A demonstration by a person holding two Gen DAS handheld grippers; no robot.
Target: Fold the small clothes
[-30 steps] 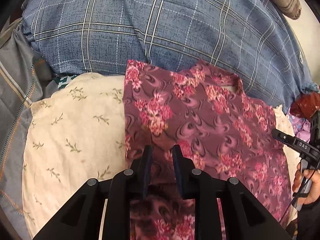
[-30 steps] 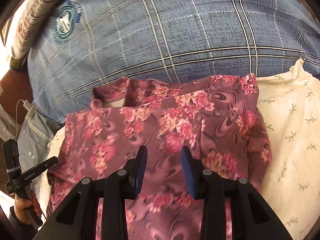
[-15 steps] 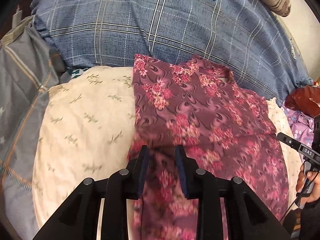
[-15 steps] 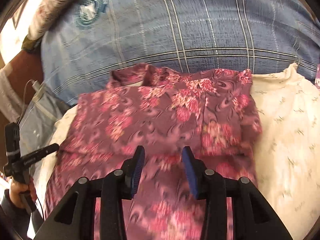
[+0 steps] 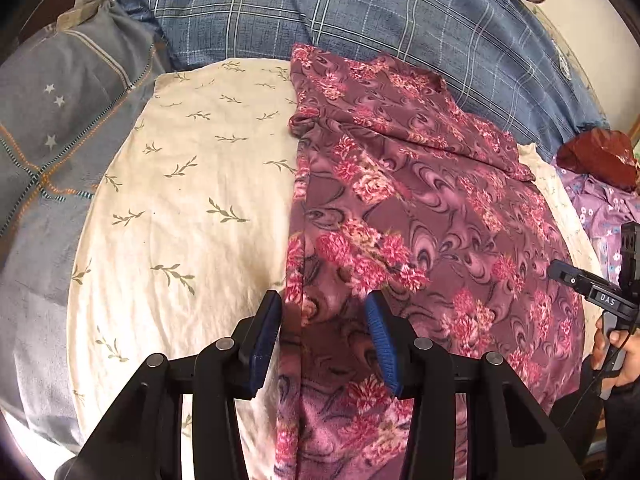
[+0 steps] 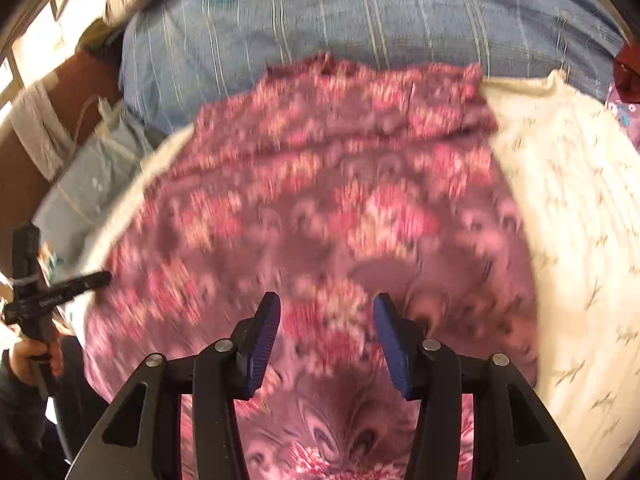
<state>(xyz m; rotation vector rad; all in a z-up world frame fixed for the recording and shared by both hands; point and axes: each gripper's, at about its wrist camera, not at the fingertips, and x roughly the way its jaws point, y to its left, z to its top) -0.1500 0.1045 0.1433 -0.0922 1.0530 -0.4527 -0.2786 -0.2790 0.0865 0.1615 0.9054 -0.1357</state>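
Note:
A maroon garment (image 5: 420,216) with pink flowers lies spread flat on a cream leaf-print sheet (image 5: 192,208), collar end far from me. My left gripper (image 5: 322,304) hovers over the garment's near left edge. Its blue pads stand apart and the jaws are opening, with cloth below them but nothing pinched. In the blurred right wrist view, my right gripper (image 6: 327,304) hangs over the garment (image 6: 320,208) near its middle. Its jaws are also opening and hold nothing.
A blue checked bedcover (image 5: 360,20) lies beyond the garment and a grey star-print cloth (image 5: 60,128) to the left. A dark red bundle (image 5: 596,156) and a lilac floral cloth (image 5: 600,208) sit at the right. A hand (image 5: 616,340) holds the other gripper's handle there.
Both grippers have drawn back from the collar end toward the garment's near edge, and their jaws have widened. More of the garment and sheet shows now.

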